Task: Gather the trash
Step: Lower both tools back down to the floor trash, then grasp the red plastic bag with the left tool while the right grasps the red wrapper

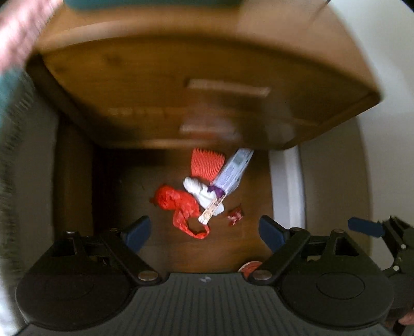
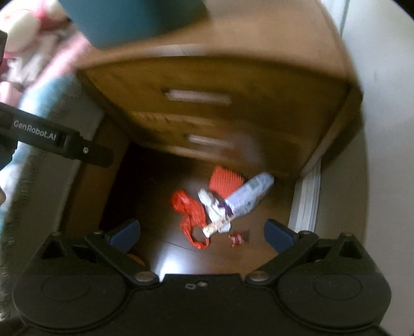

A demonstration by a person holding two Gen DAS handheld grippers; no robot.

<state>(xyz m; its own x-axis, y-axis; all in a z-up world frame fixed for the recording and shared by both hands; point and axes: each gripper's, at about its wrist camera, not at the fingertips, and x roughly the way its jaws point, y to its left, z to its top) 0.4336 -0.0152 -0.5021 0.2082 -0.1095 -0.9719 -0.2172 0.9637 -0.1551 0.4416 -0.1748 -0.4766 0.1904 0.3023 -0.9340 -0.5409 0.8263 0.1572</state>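
Observation:
A pile of trash lies on the dark wooden floor in front of a wooden nightstand. It holds a red plastic bag [image 1: 181, 204] [image 2: 190, 209], a crumpled white tissue [image 1: 199, 190] [image 2: 209, 200], an orange ribbed piece [image 1: 207, 162] [image 2: 225, 181], a pale purple packet [image 1: 234, 172] [image 2: 248, 196], a cardboard strip [image 1: 211, 210] [image 2: 217, 226] and a small red wrapper [image 1: 235, 215] [image 2: 236, 239]. My left gripper [image 1: 204, 232] is open and empty, high above the pile. My right gripper [image 2: 201, 232] is open and empty, also above it; one of its blue fingers [image 1: 364, 227] shows at the right of the left wrist view.
The wooden nightstand [image 1: 181, 85] [image 2: 220, 103] with two drawers stands behind the pile. A teal object [image 2: 134, 18] sits on its top. A white baseboard [image 1: 284, 186] [image 2: 308, 199] and wall run at the right. A bed edge [image 2: 38, 155] lies at the left. The left gripper's black body [image 2: 51, 137] crosses the right wrist view.

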